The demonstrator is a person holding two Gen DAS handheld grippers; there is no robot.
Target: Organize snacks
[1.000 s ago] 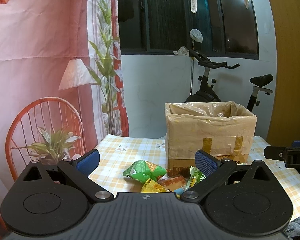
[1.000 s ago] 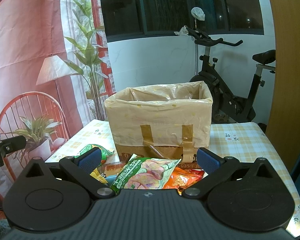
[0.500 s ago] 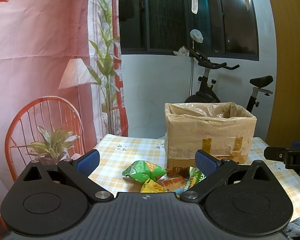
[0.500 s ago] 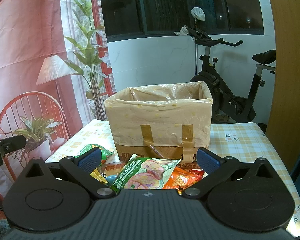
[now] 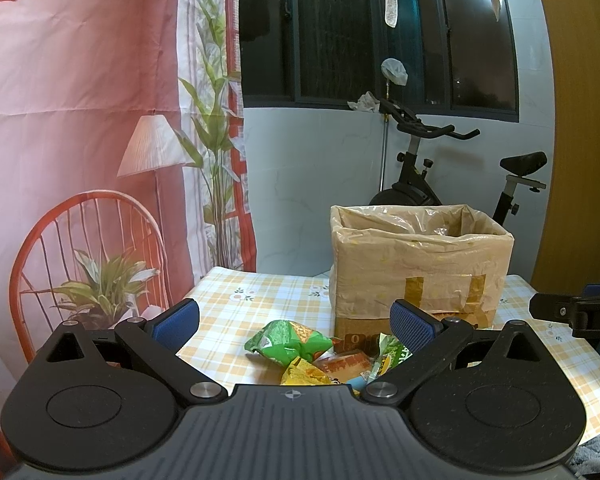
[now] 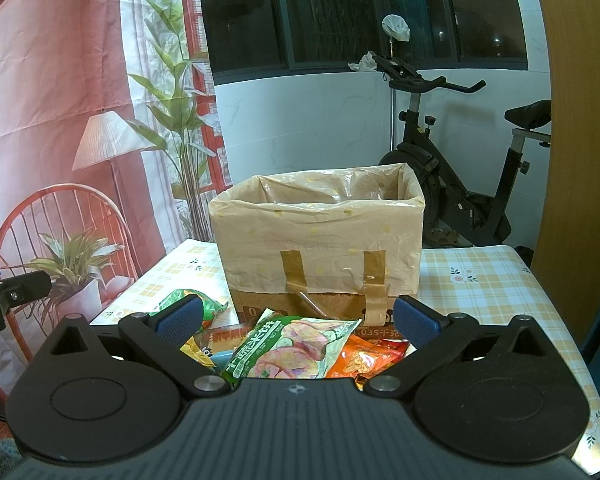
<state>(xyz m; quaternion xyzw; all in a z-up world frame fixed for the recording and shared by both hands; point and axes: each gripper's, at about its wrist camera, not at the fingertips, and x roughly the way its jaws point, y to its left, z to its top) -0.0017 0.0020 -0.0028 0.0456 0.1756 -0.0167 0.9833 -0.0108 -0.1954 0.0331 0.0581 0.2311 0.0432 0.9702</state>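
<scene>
A cardboard box lined with a translucent tan plastic bag is seen standing upright on a table covered with a yellow-and-white checked cloth. A small heap of snack packets is piled on the cloth, just in front of the box. In the right wrist view, a flat green-and-white rice cracker packet is shown on top of the heap, flanked by an orange foil packet on its right. In the left wrist view, a puffy green snack bag is shown at the heap's left edge. The left gripper is held above the table with its blue-padded fingers spread wide and nothing between them. The right gripper is likewise spread wide and empty, above the packets.
</scene>
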